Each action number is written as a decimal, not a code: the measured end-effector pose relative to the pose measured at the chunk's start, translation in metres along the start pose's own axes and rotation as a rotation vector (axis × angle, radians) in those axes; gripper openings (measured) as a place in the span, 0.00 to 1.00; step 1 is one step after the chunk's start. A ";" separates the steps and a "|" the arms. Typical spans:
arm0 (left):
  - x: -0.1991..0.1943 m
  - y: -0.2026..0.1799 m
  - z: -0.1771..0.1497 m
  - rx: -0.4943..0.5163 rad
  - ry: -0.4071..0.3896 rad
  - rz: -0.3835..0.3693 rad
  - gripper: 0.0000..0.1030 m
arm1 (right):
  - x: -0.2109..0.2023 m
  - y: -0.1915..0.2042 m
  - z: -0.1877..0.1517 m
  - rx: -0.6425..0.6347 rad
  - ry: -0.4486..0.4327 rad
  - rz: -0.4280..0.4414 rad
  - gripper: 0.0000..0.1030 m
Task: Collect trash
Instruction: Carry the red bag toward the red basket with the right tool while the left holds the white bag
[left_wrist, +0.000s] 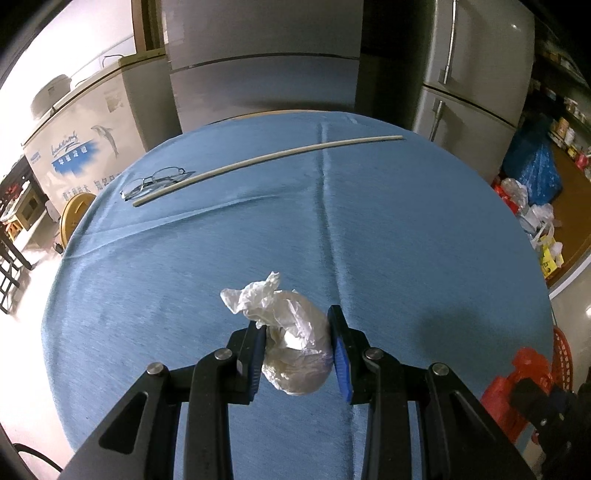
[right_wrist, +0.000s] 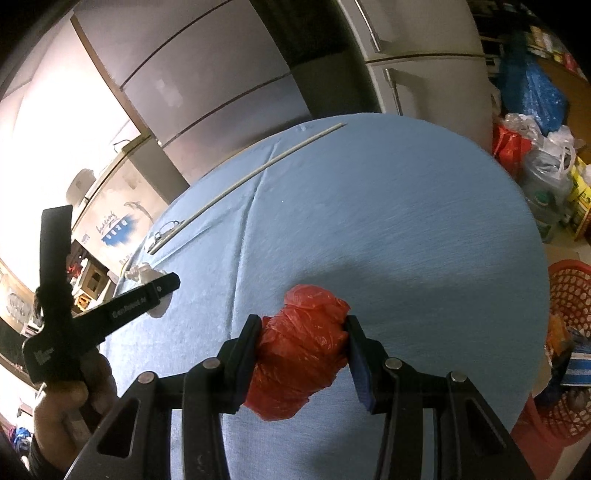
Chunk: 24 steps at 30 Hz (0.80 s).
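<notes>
I am holding my left gripper (left_wrist: 297, 349) around a crumpled white plastic bag (left_wrist: 291, 343), its blue-padded fingers sitting on either side of the bundle; the left pad is pressing the bag's knotted neck and the right pad is lying against its rounded side, so the jaws are closing on it, with the bag resting on the blue tablecloth (left_wrist: 406, 240) near my edge of the round table. I am holding my right gripper (right_wrist: 303, 350) clamped on a wadded red plastic bag (right_wrist: 299, 354), both fingers squeezing into its sides just above the cloth. In the right wrist view my left hand (right_wrist: 70, 402) is showing at the lower left, wrapped around the black handle of the other tool, whose tip is covering the white bag. Farther out across the table a long pale stick (left_wrist: 266, 158) is lying at a slant, and a pair of glasses (left_wrist: 155, 181) is sitting just beside its nearer end, touching or almost touching it. Off the table to my right a red mesh basket (right_wrist: 569, 295) is standing on the floor. Beyond the table grey refrigerators (left_wrist: 266, 55) are lining the wall, and plastic bags are piling up on the floor at the far right.
</notes>
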<state>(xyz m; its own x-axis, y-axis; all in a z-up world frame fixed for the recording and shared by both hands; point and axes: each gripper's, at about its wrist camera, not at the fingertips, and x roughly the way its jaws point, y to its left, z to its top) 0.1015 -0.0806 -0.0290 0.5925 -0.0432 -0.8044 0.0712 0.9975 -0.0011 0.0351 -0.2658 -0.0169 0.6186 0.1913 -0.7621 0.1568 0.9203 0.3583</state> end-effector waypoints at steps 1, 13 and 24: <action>0.000 -0.002 -0.001 0.002 0.000 -0.001 0.33 | -0.001 -0.001 0.000 0.004 -0.001 -0.001 0.46; -0.005 -0.021 -0.005 0.042 -0.006 -0.018 0.33 | -0.008 -0.011 -0.002 0.040 -0.016 -0.009 0.46; -0.009 -0.039 -0.010 0.078 -0.007 -0.036 0.33 | -0.017 -0.027 -0.001 0.070 -0.044 -0.029 0.46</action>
<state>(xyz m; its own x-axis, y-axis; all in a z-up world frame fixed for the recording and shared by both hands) 0.0854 -0.1182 -0.0275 0.5944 -0.0797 -0.8002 0.1549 0.9878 0.0167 0.0197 -0.2938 -0.0138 0.6463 0.1486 -0.7484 0.2276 0.8987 0.3750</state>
